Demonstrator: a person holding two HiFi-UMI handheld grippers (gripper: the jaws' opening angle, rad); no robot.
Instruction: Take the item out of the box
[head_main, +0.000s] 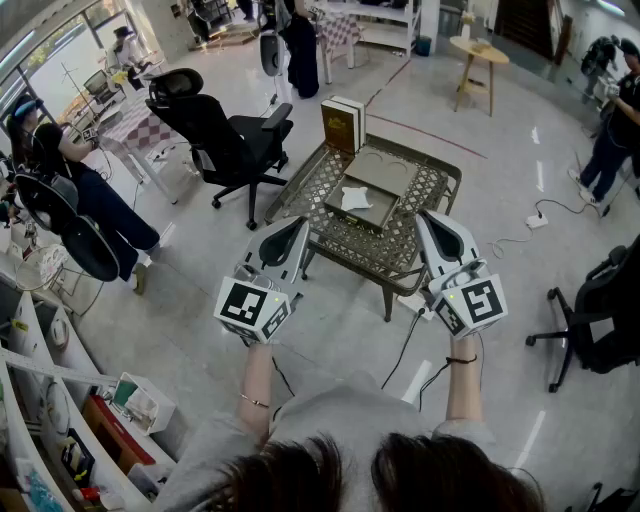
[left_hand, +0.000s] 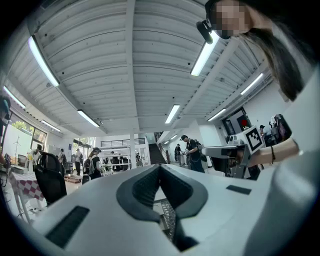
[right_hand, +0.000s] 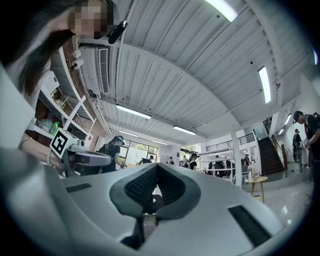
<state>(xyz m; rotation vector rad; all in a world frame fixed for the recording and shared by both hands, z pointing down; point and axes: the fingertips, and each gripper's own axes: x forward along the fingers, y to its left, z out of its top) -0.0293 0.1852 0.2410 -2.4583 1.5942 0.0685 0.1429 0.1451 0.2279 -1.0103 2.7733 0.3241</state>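
Nearest, the person's two bare forearms reach forward, each hand holding a white gripper with a marker cube. The left gripper (head_main: 296, 224) has its dark ribbed jaws pressed together at the tips with nothing between them. The right gripper (head_main: 427, 217) is the same, jaws closed on each other and empty. Both hover just short of the near edge of the grey-green metal lattice table (head_main: 412, 248), left gripper by its near left corner and right gripper by its near right side, neither touching anything on it. Near the middle of the table lies the flat olive-grey open box (head_main: 388, 175), and the small white crumpled item (head_main: 355, 198) rests inside it, towards its left side. At the table's far left corner a dark green book-shaped case with white edges (head_main: 342, 125) stands upright, apart from the open box. Left of the table stands a black swivel office chair (head_main: 225, 140). Far off to the right is a round wooden side table (head_main: 478, 48).
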